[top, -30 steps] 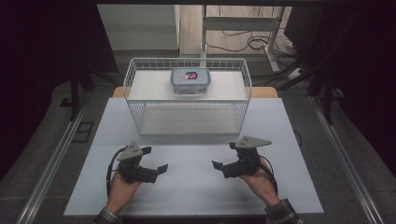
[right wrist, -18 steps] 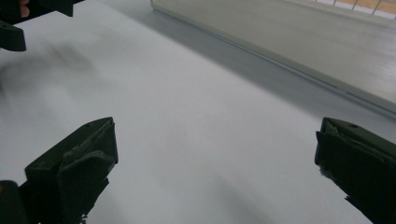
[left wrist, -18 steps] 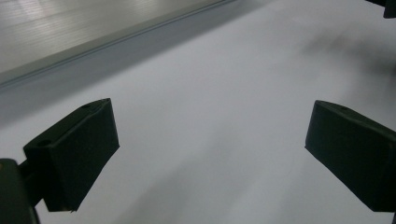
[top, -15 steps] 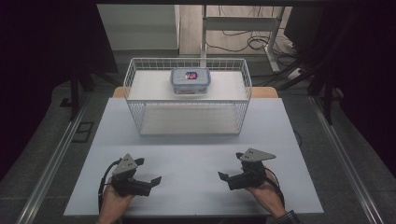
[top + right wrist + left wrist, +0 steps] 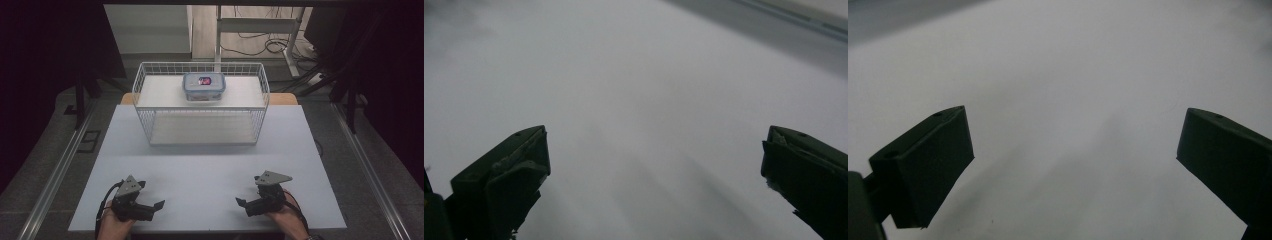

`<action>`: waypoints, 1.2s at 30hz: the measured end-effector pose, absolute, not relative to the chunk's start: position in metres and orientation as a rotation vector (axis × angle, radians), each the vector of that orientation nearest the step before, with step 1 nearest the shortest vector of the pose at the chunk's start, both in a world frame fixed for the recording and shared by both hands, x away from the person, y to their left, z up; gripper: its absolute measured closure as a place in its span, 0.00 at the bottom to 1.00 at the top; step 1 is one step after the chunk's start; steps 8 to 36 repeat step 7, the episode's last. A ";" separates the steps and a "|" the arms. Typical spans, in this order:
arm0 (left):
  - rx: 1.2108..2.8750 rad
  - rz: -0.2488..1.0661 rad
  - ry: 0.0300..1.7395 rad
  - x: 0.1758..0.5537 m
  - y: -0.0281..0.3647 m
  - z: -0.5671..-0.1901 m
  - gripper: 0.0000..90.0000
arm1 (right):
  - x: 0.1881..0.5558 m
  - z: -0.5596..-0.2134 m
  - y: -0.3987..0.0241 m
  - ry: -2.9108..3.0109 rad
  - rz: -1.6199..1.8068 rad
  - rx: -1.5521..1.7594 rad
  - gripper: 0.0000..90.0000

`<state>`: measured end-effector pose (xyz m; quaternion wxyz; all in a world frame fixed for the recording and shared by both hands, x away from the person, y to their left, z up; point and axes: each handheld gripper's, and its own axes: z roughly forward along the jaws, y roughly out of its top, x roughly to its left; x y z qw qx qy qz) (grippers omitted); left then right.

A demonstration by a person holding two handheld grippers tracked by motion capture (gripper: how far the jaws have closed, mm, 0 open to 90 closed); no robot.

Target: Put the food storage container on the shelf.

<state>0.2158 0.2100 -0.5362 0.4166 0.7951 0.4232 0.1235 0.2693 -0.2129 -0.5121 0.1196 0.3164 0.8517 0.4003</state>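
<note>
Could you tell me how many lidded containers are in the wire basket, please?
1: the container sits at the back middle of the basket; none seem hidden.

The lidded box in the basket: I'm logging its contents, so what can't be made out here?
- Lidded box, high view: too small and far to read its label or see its contents.
- Wire basket, high view: its mesh blurs the box's lower side.

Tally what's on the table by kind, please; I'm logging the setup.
Wire basket: 1
Lidded container, inside the basket: 1
Hand-held grippers, left and right, both open and empty: 2
Total: 4
</note>
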 end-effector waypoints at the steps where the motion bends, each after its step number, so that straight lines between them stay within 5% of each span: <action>1: 2.001 0.304 1.071 0.216 0.210 -0.538 0.01 | 0.269 -0.514 -0.213 2.498 1.153 0.923 0.00; 36: 2.059 0.314 1.094 0.218 0.206 -0.542 0.01 | 0.272 -0.519 -0.217 2.504 1.079 0.930 0.00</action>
